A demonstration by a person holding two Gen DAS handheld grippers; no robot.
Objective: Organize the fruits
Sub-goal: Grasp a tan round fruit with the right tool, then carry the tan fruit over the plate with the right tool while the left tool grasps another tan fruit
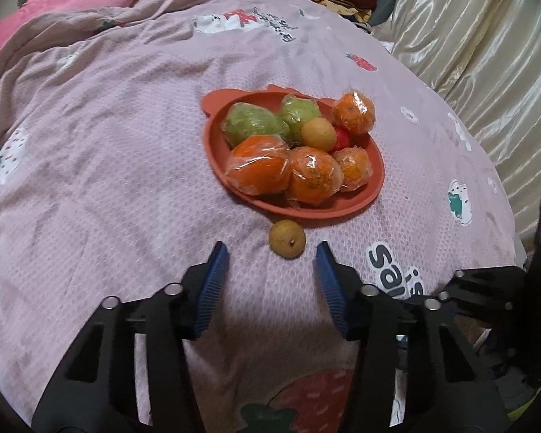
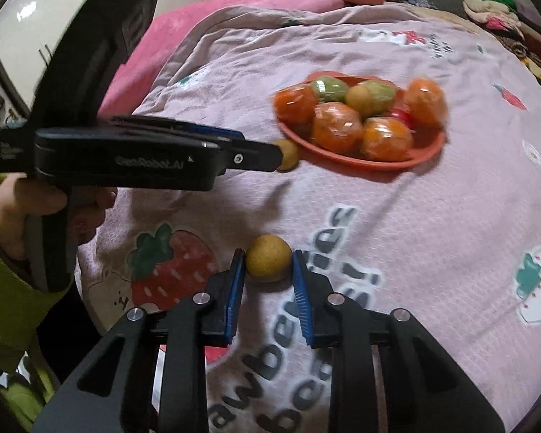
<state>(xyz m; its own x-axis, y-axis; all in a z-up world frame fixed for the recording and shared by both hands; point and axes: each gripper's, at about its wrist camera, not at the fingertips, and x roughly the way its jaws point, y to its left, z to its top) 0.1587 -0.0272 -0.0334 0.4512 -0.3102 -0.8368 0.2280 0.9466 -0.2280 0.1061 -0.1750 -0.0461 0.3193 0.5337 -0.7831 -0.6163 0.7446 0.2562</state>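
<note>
The right claw (image 2: 268, 265) pinches a small, firm, light brown fruit (image 2: 268, 258) across its middle; the left claw (image 1: 272, 252) stands part-open around another fruit (image 1: 287, 239) beside the plate (image 1: 342, 209).

A red plate (image 1: 342, 209) holds wrapped oranges (image 1: 259, 169) and green fruits (image 1: 252, 124). One small tan fruit (image 1: 287, 239) lies on the cloth at the plate's 6 o'clock; another (image 2: 268, 258) sits between blue pads.

Plate (image 1: 357, 205) is sitting on the bed (image 1: 108, 151) w/ wrapped fruits (image 1: 313, 176) piling in it. One small round fruit (image 1: 287, 239) is lying on the bed just in front of the plate's near rim, ahead of the left tool (image 1: 272, 252). A 2nd small fruit (image 2: 269, 258) is sitting nearer, btwn the right tool (image 2: 268, 256) pads, well apart from the plate.
</note>
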